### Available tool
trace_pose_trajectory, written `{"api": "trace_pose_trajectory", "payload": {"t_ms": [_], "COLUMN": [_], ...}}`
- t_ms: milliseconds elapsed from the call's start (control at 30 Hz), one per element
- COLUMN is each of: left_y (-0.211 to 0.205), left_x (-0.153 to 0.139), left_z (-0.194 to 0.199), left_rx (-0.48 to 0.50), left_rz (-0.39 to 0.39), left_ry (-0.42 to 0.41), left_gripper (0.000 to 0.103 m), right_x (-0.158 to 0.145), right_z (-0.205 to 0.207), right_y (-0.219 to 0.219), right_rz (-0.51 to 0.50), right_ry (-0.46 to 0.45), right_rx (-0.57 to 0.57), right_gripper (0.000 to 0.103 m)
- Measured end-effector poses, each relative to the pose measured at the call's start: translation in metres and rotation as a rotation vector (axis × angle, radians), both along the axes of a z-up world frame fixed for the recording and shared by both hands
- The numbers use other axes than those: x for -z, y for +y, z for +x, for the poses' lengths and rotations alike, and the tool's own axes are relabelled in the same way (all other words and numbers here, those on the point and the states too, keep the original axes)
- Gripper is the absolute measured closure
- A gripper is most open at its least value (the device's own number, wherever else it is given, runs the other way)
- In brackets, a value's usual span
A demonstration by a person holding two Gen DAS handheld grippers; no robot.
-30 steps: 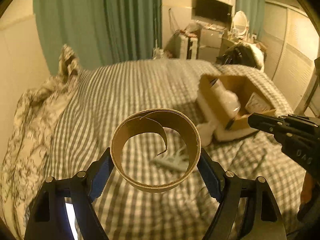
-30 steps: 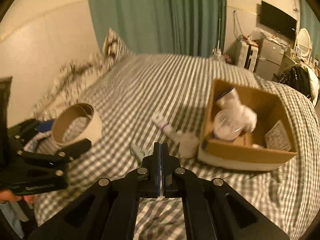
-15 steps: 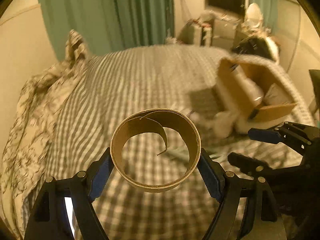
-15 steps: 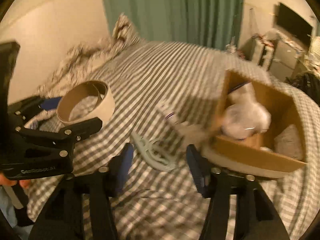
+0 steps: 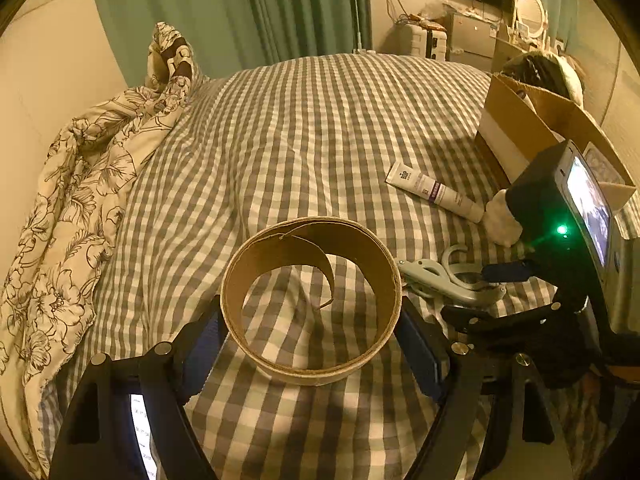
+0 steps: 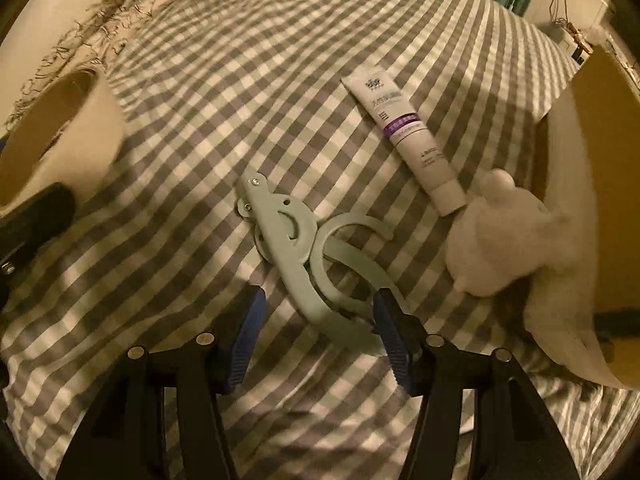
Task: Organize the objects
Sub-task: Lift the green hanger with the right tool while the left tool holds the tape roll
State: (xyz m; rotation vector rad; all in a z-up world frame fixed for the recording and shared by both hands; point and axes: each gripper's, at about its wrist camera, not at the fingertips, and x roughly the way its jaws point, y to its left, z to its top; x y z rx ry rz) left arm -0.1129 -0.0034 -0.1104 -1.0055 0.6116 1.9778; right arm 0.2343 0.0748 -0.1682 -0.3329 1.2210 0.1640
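With the left gripper (image 5: 312, 344) clamped on the cardboard ring (image 5: 311, 300), the right gripper (image 6: 318, 330), fingers apart, straddles the green plastic tool (image 6: 304, 264) beside the box (image 5: 520, 128), needing only to close.

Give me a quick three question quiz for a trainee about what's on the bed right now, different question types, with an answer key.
1. True or false: the left claw is shut on the cardboard ring.
2. Multiple choice: the open right claw hovers over which item? A) the white tube B) the pale green plastic tool C) the cardboard box
3. Fill in: the tube's cap end points toward the white ____ toy.

Key: 1 true; 2 B; 3 plush
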Motion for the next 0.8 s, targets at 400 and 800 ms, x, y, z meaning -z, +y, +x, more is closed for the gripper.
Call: {"api": "trace_pose_trajectory", "payload": {"t_ms": [400,800], "left_y": [-0.005,-0.007], "left_x": [-0.027,-0.087], "left_z": [0.018,0.046], "left_rx": [0.052,0.108], "left_rz": [0.042,0.159], "left_ry": [0.019,0.000], "left_gripper": [0.020,0.020], "right_x": [-0.021,-0.123], "right_z": [-0.018,-0.080], "right_y": [-0.011,-0.028], "right_rz": [0.038,0.175], "right_ry": [-0.112,-0.375], "right_rx": [0.083,0.117], "right_gripper": [0.082,0.103]}}
